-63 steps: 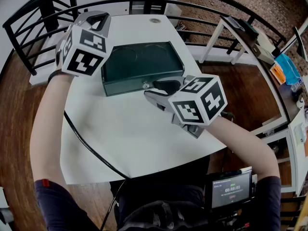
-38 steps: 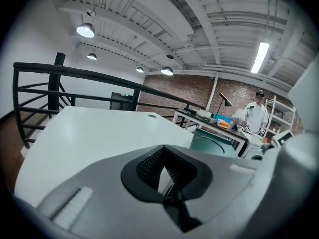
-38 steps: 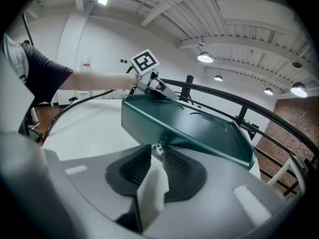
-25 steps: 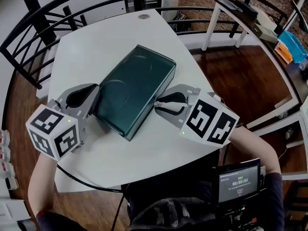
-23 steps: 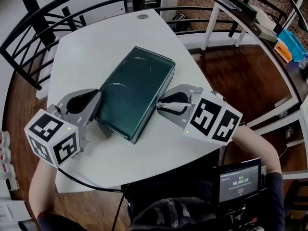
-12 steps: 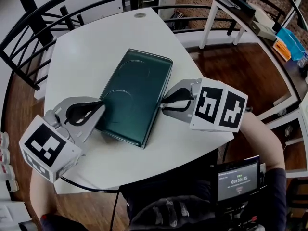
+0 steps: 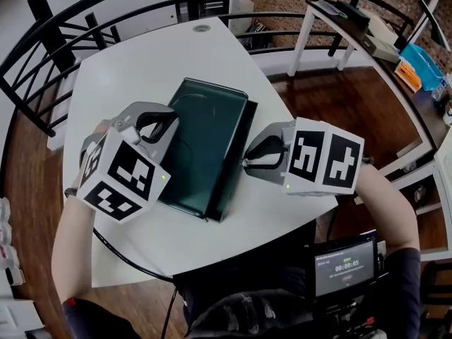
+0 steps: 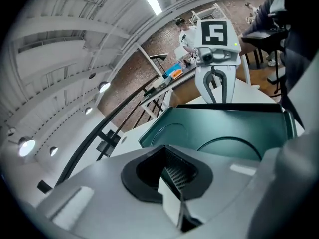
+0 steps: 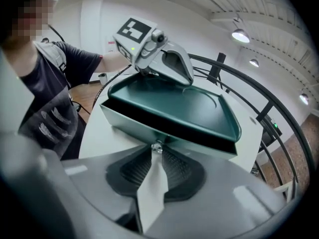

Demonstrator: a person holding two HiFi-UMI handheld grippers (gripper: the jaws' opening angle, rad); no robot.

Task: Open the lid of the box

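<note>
The lid (image 9: 174,103) hides the box (image 9: 144,122) interior, only a dark slit showing.

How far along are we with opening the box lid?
Done: the right hand-held gripper is shut on the small knob at the front of the box, and a dark gap under the lid suggests it is cracked open. In hand: the left hand-held gripper, jaws together and empty, sits at the lid's far edge. Left: swing the lid fully up; it lies nearly flat.
</note>
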